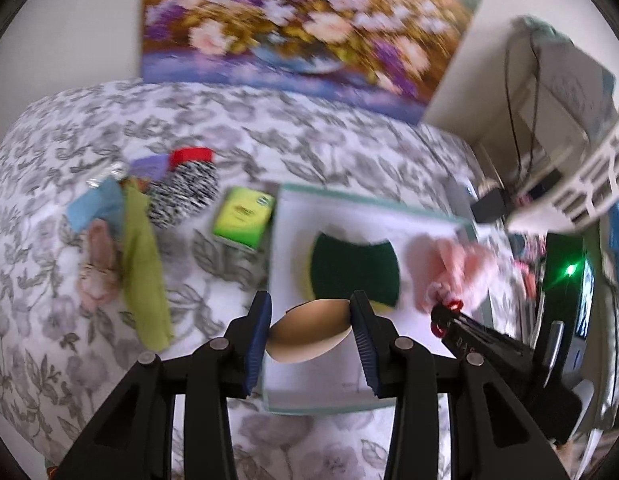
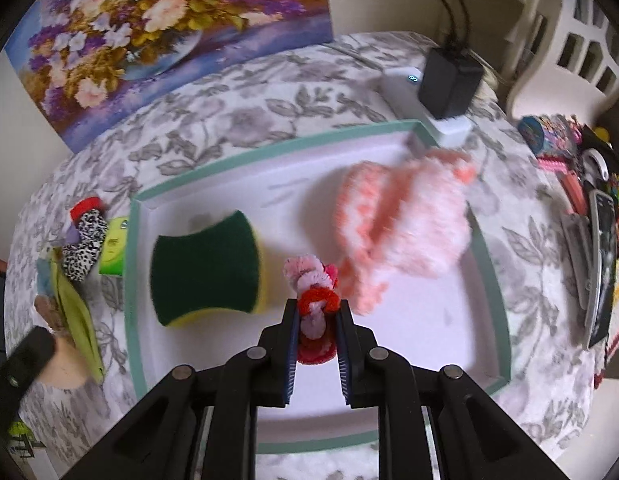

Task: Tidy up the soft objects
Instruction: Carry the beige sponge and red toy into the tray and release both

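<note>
Floral-cloth table: teal-rimmed tray (image 2: 491,280) holds sponge (image 2: 205,266) and pink knit (image 2: 405,224).
R gripper (image 2: 316,320) clamps fuzzy scrunchie bundle (image 2: 315,300) above tray's near edge; L gripper (image 1: 309,334) squeezes beige puff (image 1: 309,332). Both light, squashy; grab mid-body.

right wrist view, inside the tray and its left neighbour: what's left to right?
Green tissue pack → sponge → pipe-cleaner bundle held in the right gripper → fluffy pink cloth → right tray wall.

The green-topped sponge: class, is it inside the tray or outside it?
Inside. The sponge lies flat on the tray's white floor, within its green rim, beside the pink fluffy cloth.
</note>
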Demonstrator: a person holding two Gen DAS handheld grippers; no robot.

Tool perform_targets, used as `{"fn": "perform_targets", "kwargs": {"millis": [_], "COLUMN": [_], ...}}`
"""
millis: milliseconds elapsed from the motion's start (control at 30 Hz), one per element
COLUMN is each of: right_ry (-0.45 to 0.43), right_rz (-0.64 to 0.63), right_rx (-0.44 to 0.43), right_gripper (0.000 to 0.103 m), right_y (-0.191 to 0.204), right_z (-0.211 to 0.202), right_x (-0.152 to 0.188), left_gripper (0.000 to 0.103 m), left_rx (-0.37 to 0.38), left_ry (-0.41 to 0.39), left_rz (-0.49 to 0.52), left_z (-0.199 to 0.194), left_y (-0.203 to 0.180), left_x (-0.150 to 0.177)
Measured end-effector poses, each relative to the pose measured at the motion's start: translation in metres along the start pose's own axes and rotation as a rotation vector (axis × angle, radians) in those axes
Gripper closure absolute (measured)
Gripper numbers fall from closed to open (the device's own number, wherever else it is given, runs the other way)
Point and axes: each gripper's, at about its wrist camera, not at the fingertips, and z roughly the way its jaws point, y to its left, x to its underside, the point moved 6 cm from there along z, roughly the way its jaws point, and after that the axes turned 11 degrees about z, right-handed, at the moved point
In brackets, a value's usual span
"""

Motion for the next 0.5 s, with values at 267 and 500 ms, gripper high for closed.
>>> {"fn": "perform_targets", "kwargs": {"millis": [267, 500], "right_ry": [0.017, 0.049], "right_rz": [0.029, 0.045], "right_rx": [0.05, 0.088], "right_gripper": [0.085, 0.084], "right_y": [-0.023, -0.033], "right_z": [0.001, 0.016], "right_x": [0.005, 0.008], "left_gripper": [0.061, 0.061], "left_rx": [0.008, -0.007], "left_ry": [0.082, 0.185], "left_rz": [0.087, 0.12], "left_z": [0.025, 0.056], "left_y": [-0.03, -0.039], "left_x": [0.014, 0.027]}}
